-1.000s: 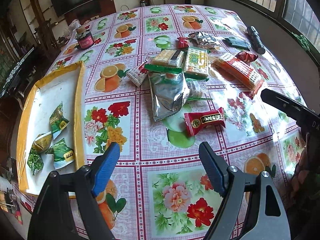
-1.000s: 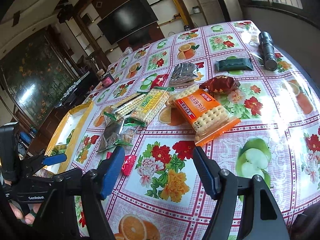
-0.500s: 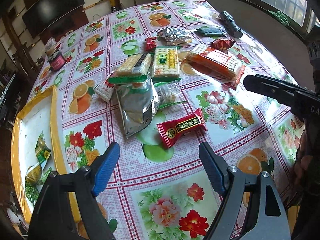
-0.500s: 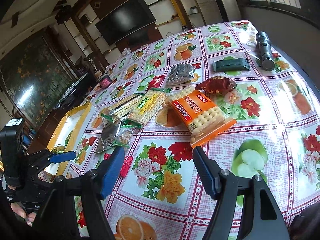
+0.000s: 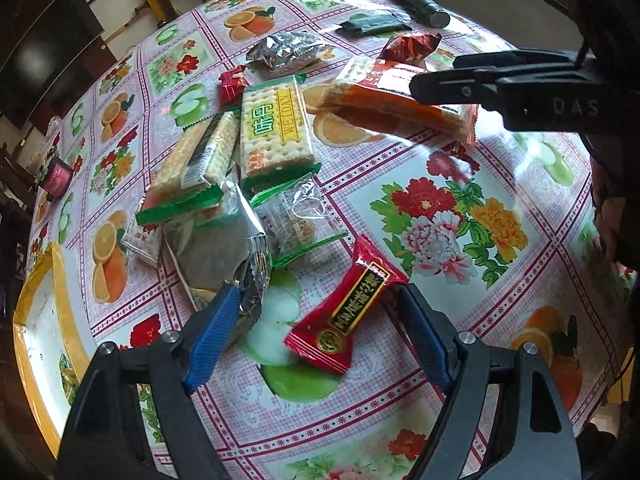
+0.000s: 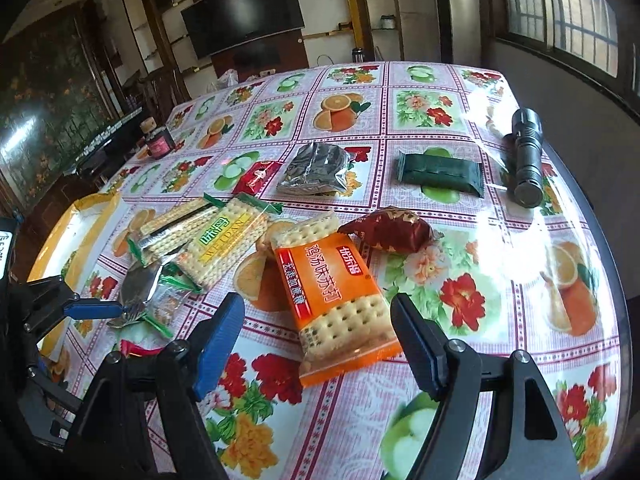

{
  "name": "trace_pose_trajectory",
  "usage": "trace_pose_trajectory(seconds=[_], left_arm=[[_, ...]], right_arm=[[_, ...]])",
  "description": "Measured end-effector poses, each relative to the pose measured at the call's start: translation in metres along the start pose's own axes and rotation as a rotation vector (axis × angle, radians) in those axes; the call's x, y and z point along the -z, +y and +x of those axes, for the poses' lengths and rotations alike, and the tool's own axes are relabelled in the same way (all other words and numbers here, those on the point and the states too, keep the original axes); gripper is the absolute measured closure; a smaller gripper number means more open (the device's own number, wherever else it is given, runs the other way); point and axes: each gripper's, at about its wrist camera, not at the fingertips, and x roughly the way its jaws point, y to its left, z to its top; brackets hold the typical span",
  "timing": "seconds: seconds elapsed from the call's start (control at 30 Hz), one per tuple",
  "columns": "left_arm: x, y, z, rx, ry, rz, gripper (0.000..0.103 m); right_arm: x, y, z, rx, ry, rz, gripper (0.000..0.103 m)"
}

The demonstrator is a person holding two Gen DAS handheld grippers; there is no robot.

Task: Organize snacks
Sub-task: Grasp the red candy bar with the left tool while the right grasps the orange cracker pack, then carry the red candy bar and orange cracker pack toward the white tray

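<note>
**Left wrist view: red candy packet framed between spread jaws**

Left wrist view, left to right: yellow-rimmed tray (image 5: 60, 280) at the table's edge; silver foil pouch (image 5: 216, 248) lying against the blue pad of the left finger; green-trimmed cracker packs (image 5: 276, 132) heaped behind it. Left gripper (image 5: 316, 332) gaping over a red candy packet (image 5: 348, 308), pads clear of the wrapper on both sides, nothing clasped. Farther right, orange cracker pack (image 5: 384, 96) under the dark finger of the right gripper (image 6: 316, 340), reaching in from the edge. Beyond, dark green packet (image 5: 372, 24) and black flashlight (image 5: 420, 0) on the flowered tablecloth (image 5: 440, 208).

Right wrist view, left to right: tray rim again, small dark jar (image 6: 160, 142) far back, cracker packs, silver-and-black pouch (image 6: 320, 168), maroon foil sweet (image 6: 390, 230), green packet, flashlight. Right gripper's jaws just widened, spread either side of the orange cracker pack's near end, pads not pressing on it, pack flat on the cloth. Left gripper's blue finger visible at far left beside the foil pouch.
</note>
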Motion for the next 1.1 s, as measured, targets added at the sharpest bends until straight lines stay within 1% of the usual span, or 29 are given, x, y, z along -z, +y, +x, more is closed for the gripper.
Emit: trace_pose_trajectory(seconds=[0.03, 0.13, 0.2, 0.27, 0.3, 0.33, 0.37, 0.4, 0.43, 0.47, 0.53, 0.67, 0.83, 0.93, 1.0, 1.1], left_arm=[[-0.001, 0.001, 0.0, 0.008, -0.007, 0.003, 0.019], [-0.004, 0.007, 0.003, 0.022, -0.006, 0.002, 0.019], [-0.005, 0.01, 0.004, 0.037, -0.007, -0.004, 0.019], [-0.004, 0.011, 0.005, 0.049, -0.009, -0.007, 0.019], [-0.004, 0.011, 0.005, 0.051, -0.011, -0.009, 0.02], [-0.003, 0.011, 0.004, 0.056, -0.015, -0.01, 0.028], [-0.002, 0.01, 0.002, 0.064, -0.019, -0.011, 0.04], [-0.001, 0.008, 0.0, 0.072, -0.021, -0.011, 0.046], [0.0, 0.006, -0.002, 0.063, -0.024, -0.011, 0.06], [0.001, 0.004, -0.004, 0.057, -0.025, -0.013, 0.07], [0.005, 0.003, -0.006, 0.064, -0.019, -0.037, 0.079], [0.014, 0.007, -0.016, 0.082, -0.03, -0.103, 0.081], [0.031, 0.02, -0.043, 0.126, -0.088, -0.204, 0.081], [0.041, 0.029, -0.059, 0.141, -0.127, -0.257, 0.082], [0.047, 0.033, -0.066, 0.156, -0.14, -0.284, 0.082], [0.056, 0.034, -0.071, 0.148, -0.142, -0.304, 0.082]], right_arm=[[-0.002, 0.0, 0.006, -0.003, 0.017, -0.006, 0.027], [-0.008, 0.0, 0.021, 0.0, 0.059, -0.024, 0.028], [-0.007, 0.001, 0.027, 0.001, 0.071, -0.03, 0.027], [-0.004, 0.002, 0.029, -0.004, 0.087, -0.031, 0.031], [-0.002, 0.004, 0.028, -0.003, 0.076, -0.04, 0.037], [-0.001, 0.005, 0.026, -0.003, 0.076, -0.042, 0.045], [0.0, 0.005, 0.024, -0.014, 0.077, -0.04, 0.048], [0.001, 0.006, 0.023, -0.026, 0.078, -0.034, 0.049], [0.002, 0.007, 0.022, -0.026, 0.077, -0.034, 0.049], [0.004, 0.009, 0.021, -0.021, 0.075, -0.038, 0.049], [0.007, 0.012, 0.019, -0.033, 0.076, -0.034, 0.049], [0.017, 0.018, 0.01, -0.065, 0.066, -0.016, 0.049], [0.032, 0.022, -0.015, -0.139, 0.014, 0.046, 0.05], [0.04, 0.027, -0.03, -0.18, -0.012, 0.069, 0.05], [0.046, 0.032, -0.037, -0.199, -0.02, 0.072, 0.05], [0.052, 0.04, -0.045, -0.218, -0.025, 0.067, 0.05]])
